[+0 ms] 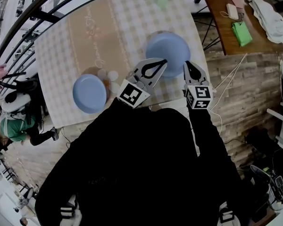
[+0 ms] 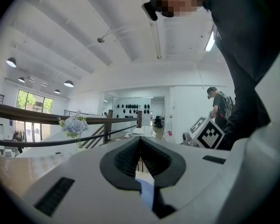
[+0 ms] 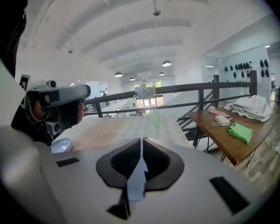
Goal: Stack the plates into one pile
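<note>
Plates sit unstacked on the checked worktop (image 1: 85,36): the large blue plate (image 1: 172,44) lies flat, and the small blue plate (image 1: 88,93) lies well apart from it, left and nearer the person. Small pale round things (image 1: 108,76) sit between the two, close to the small one. The left gripper (image 1: 164,61) hangs over the large plate's near rim, fingers together, empty. The right gripper (image 1: 187,64) hangs at that plate's right edge, fingers all but together on nothing.
</note>
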The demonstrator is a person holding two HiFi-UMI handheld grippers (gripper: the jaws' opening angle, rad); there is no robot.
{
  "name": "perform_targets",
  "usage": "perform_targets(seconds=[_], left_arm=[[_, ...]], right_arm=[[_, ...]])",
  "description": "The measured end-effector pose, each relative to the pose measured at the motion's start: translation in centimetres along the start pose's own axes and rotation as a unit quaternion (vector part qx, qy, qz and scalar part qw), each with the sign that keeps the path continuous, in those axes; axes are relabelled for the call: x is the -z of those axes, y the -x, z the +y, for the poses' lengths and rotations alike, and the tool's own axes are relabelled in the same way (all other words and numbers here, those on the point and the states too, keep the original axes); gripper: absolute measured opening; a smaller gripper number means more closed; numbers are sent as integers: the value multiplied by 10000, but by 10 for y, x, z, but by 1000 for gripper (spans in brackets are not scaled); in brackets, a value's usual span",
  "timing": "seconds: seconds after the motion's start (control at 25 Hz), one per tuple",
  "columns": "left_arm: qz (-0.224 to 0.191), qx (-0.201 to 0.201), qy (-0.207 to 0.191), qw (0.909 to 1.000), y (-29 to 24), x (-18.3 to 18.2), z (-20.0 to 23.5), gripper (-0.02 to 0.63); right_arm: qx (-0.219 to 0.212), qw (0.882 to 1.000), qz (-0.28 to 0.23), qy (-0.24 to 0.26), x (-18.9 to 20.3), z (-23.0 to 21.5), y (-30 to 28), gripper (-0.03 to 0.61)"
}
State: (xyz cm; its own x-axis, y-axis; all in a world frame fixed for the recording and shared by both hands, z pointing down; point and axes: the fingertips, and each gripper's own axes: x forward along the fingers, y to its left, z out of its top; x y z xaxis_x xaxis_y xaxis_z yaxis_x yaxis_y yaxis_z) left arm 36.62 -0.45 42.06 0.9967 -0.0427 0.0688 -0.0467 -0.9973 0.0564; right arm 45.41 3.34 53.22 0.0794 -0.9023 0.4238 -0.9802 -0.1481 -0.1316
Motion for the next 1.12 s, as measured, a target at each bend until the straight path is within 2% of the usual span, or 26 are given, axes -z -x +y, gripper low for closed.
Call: perform_targets(seconds=[0.16, 0.32, 0.68, 0.96, 1.12], left_arm=[[43, 31, -10, 10000, -17, 6, -3, 20], [64, 9, -4, 10000, -27, 11, -3, 20], [140, -72, 66, 9999, -37, 18, -1, 20], [191, -219, 21, 9996, -29, 16, 5, 20], [238, -287, 41, 9993, -22, 18, 8, 20]], right_arm=[[158, 9987, 390, -273, 31, -29, -15, 56], [296, 9947, 772, -617, 62, -51, -31, 126], [600, 9831, 1375, -1050, 115, -82, -66, 189], [533, 9751, 1642, -1389, 139, -81, -86, 192], [592, 9705, 1781, -1516, 149, -82, -92, 170]])
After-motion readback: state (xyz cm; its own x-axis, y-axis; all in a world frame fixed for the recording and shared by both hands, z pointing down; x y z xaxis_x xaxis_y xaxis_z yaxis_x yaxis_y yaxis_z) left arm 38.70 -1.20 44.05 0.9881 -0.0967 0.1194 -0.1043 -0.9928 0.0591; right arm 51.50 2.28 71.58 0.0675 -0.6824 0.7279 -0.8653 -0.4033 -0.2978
